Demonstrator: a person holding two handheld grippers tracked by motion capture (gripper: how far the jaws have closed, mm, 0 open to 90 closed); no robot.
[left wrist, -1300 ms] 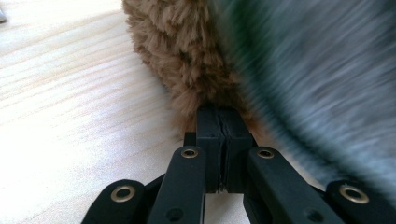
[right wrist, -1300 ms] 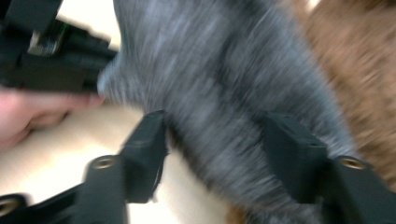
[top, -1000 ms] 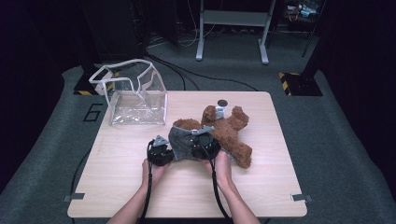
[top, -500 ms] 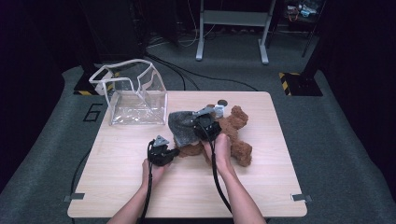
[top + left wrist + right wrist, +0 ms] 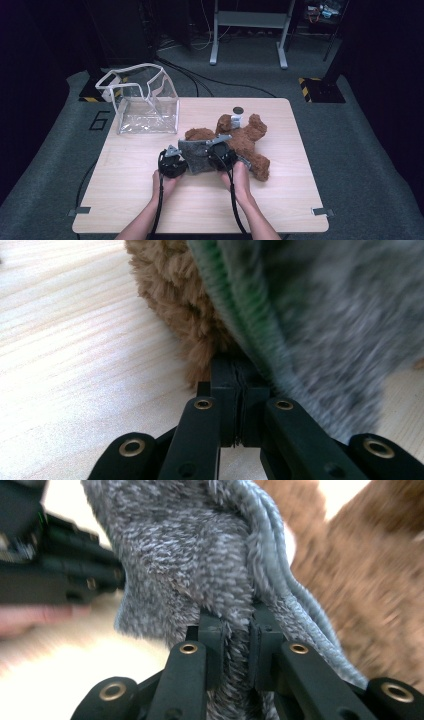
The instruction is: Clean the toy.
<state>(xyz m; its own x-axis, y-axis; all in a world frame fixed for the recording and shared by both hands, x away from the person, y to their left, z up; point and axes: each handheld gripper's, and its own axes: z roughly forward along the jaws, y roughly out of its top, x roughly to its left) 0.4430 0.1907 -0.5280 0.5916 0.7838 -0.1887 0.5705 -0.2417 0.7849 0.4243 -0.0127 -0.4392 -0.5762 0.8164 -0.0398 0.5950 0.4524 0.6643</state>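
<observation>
Our right tongs (image 5: 216, 148) have just closed on the grey garment (image 5: 197, 156) over the teddy bear (image 5: 248, 142) on the table (image 5: 140, 200), left tongs (image 5: 176, 156) pinching its other edge, so we can pull it along the bear.

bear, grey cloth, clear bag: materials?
Bear: brown plush, shaggy pile, likely synthetic. Cloth: grey fuzzy knit or fleece with a ribbed hem, matte. Bag: clear glossy plastic film, probably vinyl, with white edging; it creases and glints.
</observation>
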